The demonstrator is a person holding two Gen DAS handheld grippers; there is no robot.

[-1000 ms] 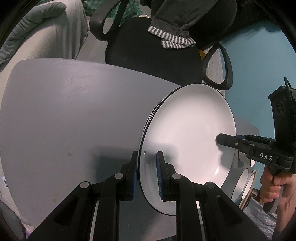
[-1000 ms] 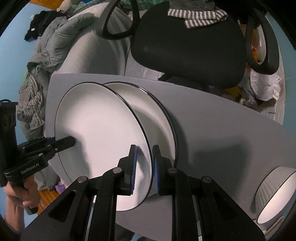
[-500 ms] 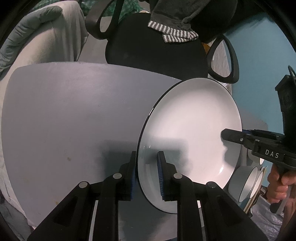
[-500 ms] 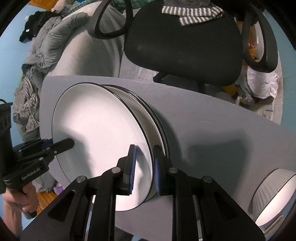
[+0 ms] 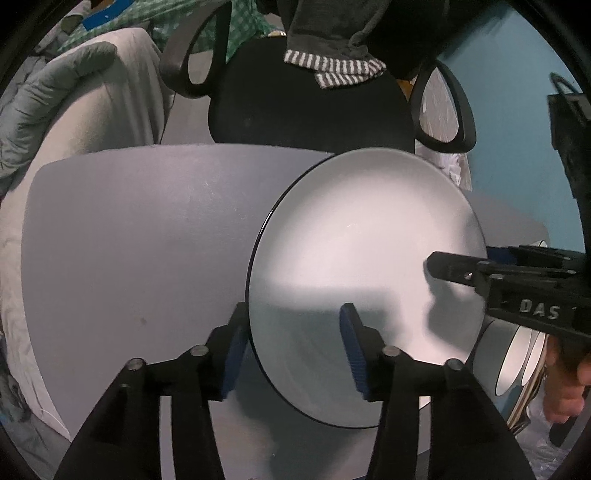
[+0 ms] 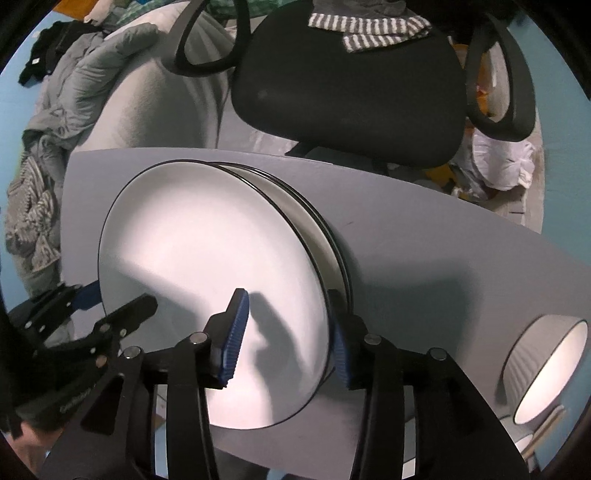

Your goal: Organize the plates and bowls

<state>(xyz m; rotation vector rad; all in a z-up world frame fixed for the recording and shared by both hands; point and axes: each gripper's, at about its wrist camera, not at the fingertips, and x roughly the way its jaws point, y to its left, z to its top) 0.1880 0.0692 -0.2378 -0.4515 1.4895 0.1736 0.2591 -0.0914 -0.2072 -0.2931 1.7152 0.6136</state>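
Observation:
A white plate with a thin black rim (image 5: 362, 266) (image 6: 207, 280) lies on top of other matching plates (image 6: 332, 243) on the grey table (image 5: 140, 236). My left gripper (image 5: 291, 350) is open, its fingers spread either side of the plate's near rim. My right gripper (image 6: 284, 336) is open too, its fingers astride the opposite rim. Each gripper shows in the other's view: the right one in the left wrist view (image 5: 480, 269), the left one in the right wrist view (image 6: 107, 314). A ribbed white bowl (image 6: 543, 365) lies on its side at the table's right end.
A black office chair (image 6: 351, 92) with a striped cloth (image 6: 369, 33) on it stands behind the table. Grey bedding (image 6: 81, 85) lies at the back left. More bowls (image 5: 517, 365) lie on their sides by the table's right edge.
Both grippers have opened and let go of the top plate, which has come down onto the stack.

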